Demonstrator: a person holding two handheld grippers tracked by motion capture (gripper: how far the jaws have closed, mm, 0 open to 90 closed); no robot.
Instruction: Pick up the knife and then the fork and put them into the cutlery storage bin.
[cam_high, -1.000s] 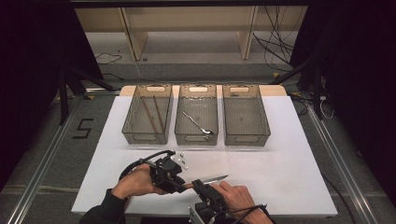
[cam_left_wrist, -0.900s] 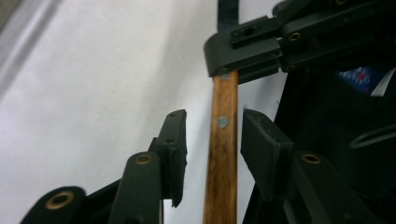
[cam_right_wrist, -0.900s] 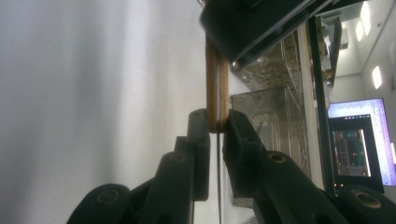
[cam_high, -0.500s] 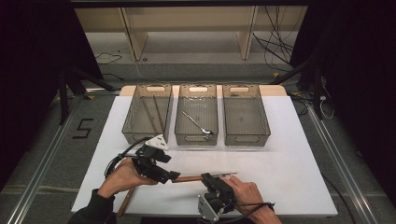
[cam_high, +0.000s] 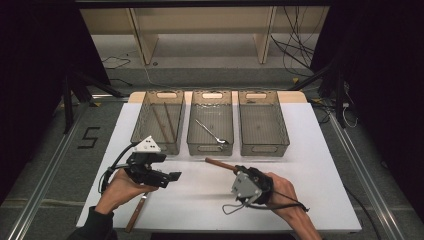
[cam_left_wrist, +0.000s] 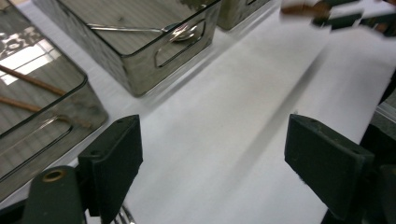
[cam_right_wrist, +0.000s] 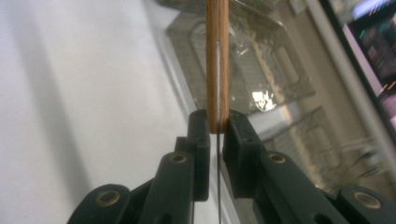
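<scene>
My right gripper (cam_high: 234, 171) is shut on a wooden-handled knife (cam_high: 219, 163), whose handle points up-left toward the trays. In the right gripper view the pads (cam_right_wrist: 201, 135) clamp the knife (cam_right_wrist: 217, 60) where the handle meets the thin blade. My left gripper (cam_high: 171, 176) hovers over the white table at the left, and its jaws have just been opening. In the left gripper view my left gripper (cam_left_wrist: 212, 163) stands wide with only bare table between the jaws. A second wooden-handled utensil (cam_high: 134, 216) lies on the table under the left hand.
Three clear trays stand in a row at the back. The left tray (cam_high: 144, 132) holds wooden chopsticks (cam_high: 166, 122), the middle tray (cam_high: 212, 148) a metal spoon (cam_high: 212, 131), and the right tray (cam_high: 264, 148) looks bare. The table's front edge (cam_high: 220, 230) is near both hands.
The left gripper let go of the knife, opened and drew back to the left. The right gripper, still shut on the knife, lifted it away from the front edge toward the trays.
</scene>
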